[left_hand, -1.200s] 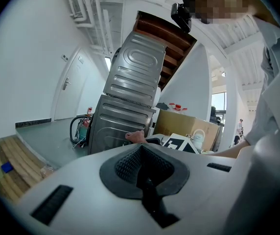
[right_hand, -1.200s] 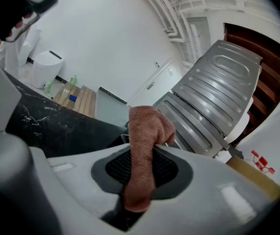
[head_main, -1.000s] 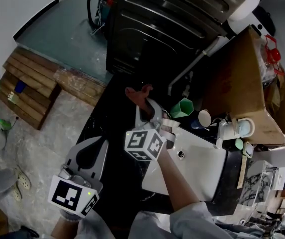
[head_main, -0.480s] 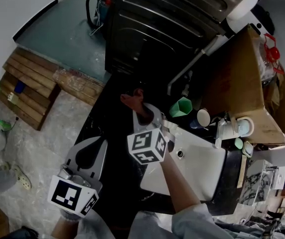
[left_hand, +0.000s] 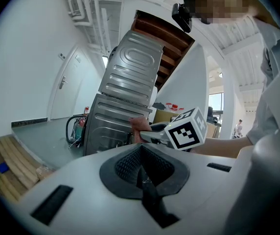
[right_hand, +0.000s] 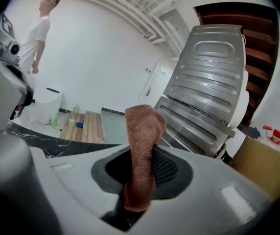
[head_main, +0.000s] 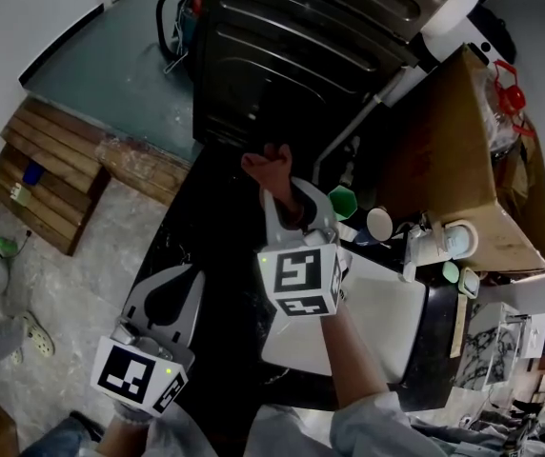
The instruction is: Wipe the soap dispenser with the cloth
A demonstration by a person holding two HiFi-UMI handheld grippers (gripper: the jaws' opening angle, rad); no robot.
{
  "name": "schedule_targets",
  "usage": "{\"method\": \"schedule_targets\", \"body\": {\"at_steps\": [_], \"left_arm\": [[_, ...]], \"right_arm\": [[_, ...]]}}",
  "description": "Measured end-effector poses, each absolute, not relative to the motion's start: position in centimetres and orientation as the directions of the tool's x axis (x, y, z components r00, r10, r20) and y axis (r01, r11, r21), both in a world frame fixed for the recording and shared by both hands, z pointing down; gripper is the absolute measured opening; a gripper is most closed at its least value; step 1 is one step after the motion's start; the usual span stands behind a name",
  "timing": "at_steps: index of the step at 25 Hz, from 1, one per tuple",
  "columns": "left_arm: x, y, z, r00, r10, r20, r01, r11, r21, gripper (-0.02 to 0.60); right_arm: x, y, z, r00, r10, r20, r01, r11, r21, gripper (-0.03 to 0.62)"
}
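Observation:
My right gripper [head_main: 289, 201] is shut on a red-brown cloth [head_main: 271, 167], held above the dark counter beside the white sink [head_main: 393, 324]. In the right gripper view the cloth [right_hand: 142, 146] stands up folded between the jaws of the right gripper [right_hand: 140, 177]. A white pump-like bottle [head_main: 417, 246], probably the soap dispenser, stands at the sink's far right edge, apart from the cloth. My left gripper [head_main: 171, 279] hangs low at the left, shut and empty. The left gripper [left_hand: 141, 165] looks toward the right one's marker cube [left_hand: 188, 129].
A grey metal appliance [head_main: 301, 46] fills the space behind the counter. A green cup [head_main: 342, 201] and a white cup [head_main: 379, 223] stand by the sink, beside a cardboard box [head_main: 449, 160]. Wooden slats [head_main: 53, 169] lie on the floor at left. A person [right_hand: 38, 31] stands far off.
The right gripper with the cloth has shifted a little right and farther from me. The left gripper has stayed where it was.

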State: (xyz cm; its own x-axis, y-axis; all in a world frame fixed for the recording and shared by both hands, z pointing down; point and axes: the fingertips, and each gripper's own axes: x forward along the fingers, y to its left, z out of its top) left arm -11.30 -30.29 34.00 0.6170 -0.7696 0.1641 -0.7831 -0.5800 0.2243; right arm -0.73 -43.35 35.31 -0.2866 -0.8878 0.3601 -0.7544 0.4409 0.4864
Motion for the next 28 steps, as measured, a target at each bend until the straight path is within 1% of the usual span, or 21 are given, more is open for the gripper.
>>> {"method": "schedule_targets", "body": {"at_steps": [4,8,11,17,23,28], "left_arm": [[-11.3,-30.1,34.0,0.614,-0.772,0.166,-0.786,-0.577,0.222,0.003],[-11.6,-30.0,34.1,0.607,-0.776,0.170,-0.791,-0.570,0.223,0.003],[-11.7,-29.9,34.1,0.604,-0.778,0.173,-0.793,-0.567,0.222,0.003],[-11.9,-29.7,34.5,0.603,-0.775,0.187,-0.795,-0.564,0.224,0.003],[-12.1,-29.7,34.6,0.609,-0.771,0.187,-0.790,-0.570,0.224,0.003],[-12.1,-29.8,34.7,0.622,-0.762,0.182,-0.780,-0.582,0.229,0.003]], "right_arm": [[-0.8,-44.6,34.9,-0.274,-0.900,0.339,-0.749,0.421,0.512,0.078],[0.0,-45.9,36.3,-0.226,-0.910,0.347,-0.762,0.387,0.520,0.078],[1.0,-46.5,38.0,-0.203,-0.900,0.386,-0.776,0.389,0.497,0.078],[2.2,-47.0,41.6,-0.199,-0.859,0.472,-0.829,0.405,0.386,0.078],[2.4,-46.4,44.5,-0.192,-0.809,0.555,-0.821,0.442,0.361,0.078],[2.6,-45.2,44.5,-0.179,-0.798,0.575,-0.828,0.438,0.351,0.078]]}}
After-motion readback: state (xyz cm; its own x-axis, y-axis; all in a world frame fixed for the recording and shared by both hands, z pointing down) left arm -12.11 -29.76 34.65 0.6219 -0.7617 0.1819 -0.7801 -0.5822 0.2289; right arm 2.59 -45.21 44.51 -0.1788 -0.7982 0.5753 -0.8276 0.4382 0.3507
